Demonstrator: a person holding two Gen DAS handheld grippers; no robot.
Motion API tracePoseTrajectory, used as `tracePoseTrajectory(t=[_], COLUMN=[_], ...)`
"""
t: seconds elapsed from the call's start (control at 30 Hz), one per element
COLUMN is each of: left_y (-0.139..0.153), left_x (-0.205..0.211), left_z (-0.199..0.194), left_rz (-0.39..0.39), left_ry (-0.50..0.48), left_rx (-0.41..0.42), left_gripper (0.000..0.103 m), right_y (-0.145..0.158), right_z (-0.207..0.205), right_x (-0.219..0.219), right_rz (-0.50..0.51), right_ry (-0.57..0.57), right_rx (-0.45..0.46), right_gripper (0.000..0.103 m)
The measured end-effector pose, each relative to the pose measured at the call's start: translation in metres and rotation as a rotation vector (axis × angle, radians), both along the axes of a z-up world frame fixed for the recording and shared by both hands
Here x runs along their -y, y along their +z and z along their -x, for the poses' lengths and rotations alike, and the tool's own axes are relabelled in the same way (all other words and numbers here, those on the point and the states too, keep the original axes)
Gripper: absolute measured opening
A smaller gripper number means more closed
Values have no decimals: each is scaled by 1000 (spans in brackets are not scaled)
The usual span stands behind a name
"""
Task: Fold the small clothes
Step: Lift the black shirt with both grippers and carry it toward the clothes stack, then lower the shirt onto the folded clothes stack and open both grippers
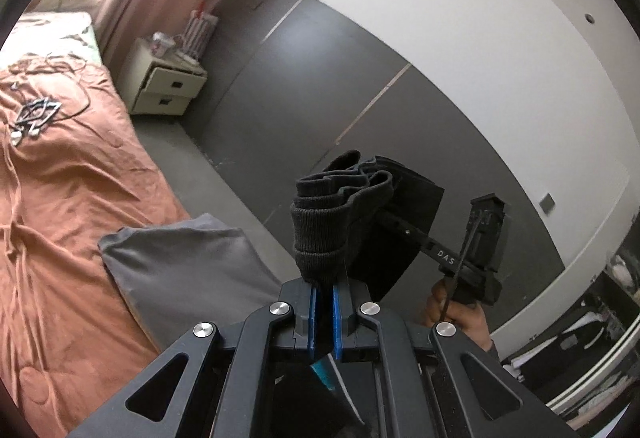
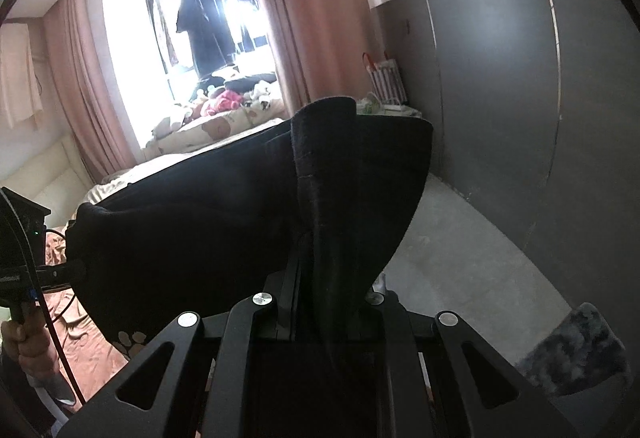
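A small black garment (image 1: pixel 352 206) with a ribbed band hangs in the air between both grippers, off the bed's edge. My left gripper (image 1: pixel 324 280) is shut on the bunched ribbed end, blue pads pressed to the cloth. My right gripper (image 1: pixel 385 217), held by a hand (image 1: pixel 452 314), bites into the garment's far side. In the right wrist view the black garment (image 2: pixel 224 222) drapes over my right gripper (image 2: pixel 320 278), shut on a fold, fingertips hidden. A paw print (image 2: pixel 130 342) shows near its lower edge. The left gripper (image 2: pixel 74 267) grips the opposite end.
A bed with an orange sheet (image 1: pixel 72 206) lies to the left, with a folded grey garment (image 1: pixel 188 270) at its near edge and cables and a metal piece (image 1: pixel 36 118) farther up. A white nightstand (image 1: pixel 164 86) stands against the grey wall. A grey rug (image 2: pixel 576 354) lies on the floor.
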State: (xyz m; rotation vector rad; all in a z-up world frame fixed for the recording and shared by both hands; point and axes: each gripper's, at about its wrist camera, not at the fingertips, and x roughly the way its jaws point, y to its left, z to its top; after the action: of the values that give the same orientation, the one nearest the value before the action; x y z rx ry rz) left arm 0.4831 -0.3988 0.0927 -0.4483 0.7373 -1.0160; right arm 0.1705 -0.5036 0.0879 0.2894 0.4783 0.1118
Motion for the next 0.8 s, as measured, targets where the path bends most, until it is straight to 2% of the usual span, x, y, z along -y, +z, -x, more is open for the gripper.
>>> tracePoseTrajectory(t=[0.27, 0.3, 0.47, 0.8], left_y=[-50, -56, -96, -164], left_x=[-5, -6, -7, -7], left_z=[-64, -70, -103, -158], left_rz=[-30, -33, -52, -93], left_ry=[35, 38, 52, 112], left_rx=[-74, -82, -133, -226], left_gripper=[6, 6, 6, 6], right_y=[-16, -17, -27, -35], right_z=[-41, -38, -62, -100], right_x=[-29, -20, -29, 4], right_rz=[10, 10, 14, 5], right_ry=[30, 31, 44, 51], right_rx=[-74, -83, -142, -241], right_gripper=[10, 10, 10, 11])
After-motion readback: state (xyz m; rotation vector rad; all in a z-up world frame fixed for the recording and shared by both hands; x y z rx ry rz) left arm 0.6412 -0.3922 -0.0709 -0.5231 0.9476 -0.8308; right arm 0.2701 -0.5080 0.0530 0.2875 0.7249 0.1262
